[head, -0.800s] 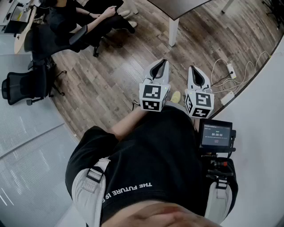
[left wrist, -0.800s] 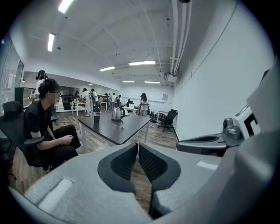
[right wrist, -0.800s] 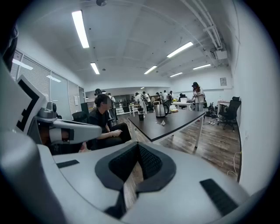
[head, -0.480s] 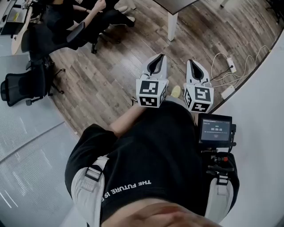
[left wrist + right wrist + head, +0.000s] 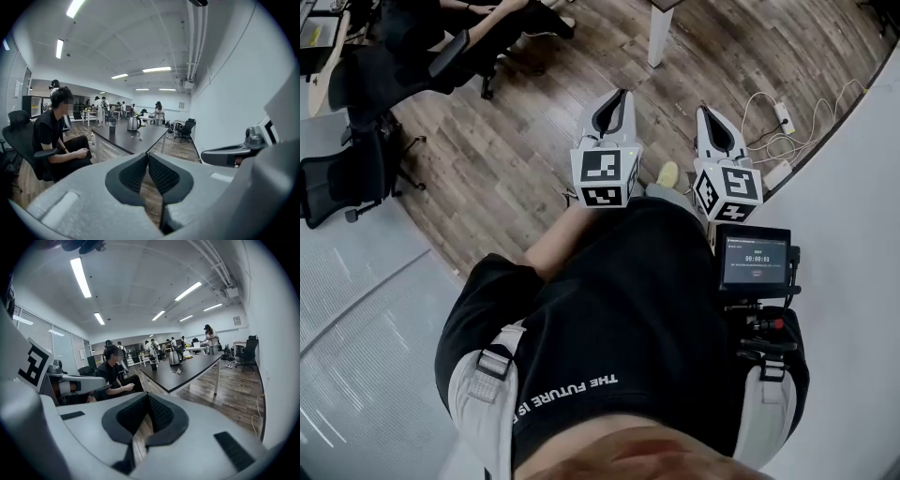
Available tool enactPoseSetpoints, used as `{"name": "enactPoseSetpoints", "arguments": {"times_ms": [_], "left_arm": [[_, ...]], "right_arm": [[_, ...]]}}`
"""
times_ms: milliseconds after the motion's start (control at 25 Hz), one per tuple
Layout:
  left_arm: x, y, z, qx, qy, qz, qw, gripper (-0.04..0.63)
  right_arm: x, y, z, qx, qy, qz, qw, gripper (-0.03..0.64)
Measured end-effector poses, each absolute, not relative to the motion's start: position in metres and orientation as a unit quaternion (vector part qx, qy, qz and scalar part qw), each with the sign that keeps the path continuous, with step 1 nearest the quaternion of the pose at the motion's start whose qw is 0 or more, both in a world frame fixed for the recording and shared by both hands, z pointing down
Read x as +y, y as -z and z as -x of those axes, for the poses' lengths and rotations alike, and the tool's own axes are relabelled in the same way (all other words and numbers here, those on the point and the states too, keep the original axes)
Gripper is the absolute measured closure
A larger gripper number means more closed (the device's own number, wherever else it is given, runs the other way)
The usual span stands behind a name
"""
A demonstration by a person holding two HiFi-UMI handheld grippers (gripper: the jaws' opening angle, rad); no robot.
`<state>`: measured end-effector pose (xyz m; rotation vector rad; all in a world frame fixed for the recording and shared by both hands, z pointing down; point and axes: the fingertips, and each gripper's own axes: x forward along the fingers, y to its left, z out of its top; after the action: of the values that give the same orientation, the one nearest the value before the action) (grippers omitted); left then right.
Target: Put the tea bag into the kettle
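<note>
A shiny steel kettle with a dark handle stands upright on the dark worktop. A small pale tea bag lies near it, apart.

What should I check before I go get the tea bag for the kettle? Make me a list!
1. Left gripper empty: ok. Its jaws are together with nothing between them.
2. Right gripper empty: ok. Its jaws are together too, holding nothing.
3. Kettle in sight: ok. It stands on the dark table.
4. Kettle within reach: not ok. The table is far off across the wooden floor.
5. Tea bag found: cannot tell. A small pale thing lies on the table near the kettle, too small to name.
6. Kettle lid open: cannot tell from here.
</note>
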<state>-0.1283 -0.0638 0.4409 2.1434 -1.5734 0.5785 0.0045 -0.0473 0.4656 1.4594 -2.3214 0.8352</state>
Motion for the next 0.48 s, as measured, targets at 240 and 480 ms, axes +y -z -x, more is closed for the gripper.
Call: {"name": "enactPoseSetpoints", "arguments": {"times_ms": [240,480], "left_arm": [[-0.0642,-0.4434,0.1325,-0.575,-0.204,-0.763,0.212,0.58],[-0.066,-0.4441,0.1318,-0.578,-0.201,-0.762,0.211,0.58]], "right_arm": [[-0.0476,-0.4662,-0.01,-0.802,-0.289,-0.504,0.138,0.612],[-0.0486,-0.4658,-0.0103,-0.804,-0.29,-0.501,0.135,0.612]]}}
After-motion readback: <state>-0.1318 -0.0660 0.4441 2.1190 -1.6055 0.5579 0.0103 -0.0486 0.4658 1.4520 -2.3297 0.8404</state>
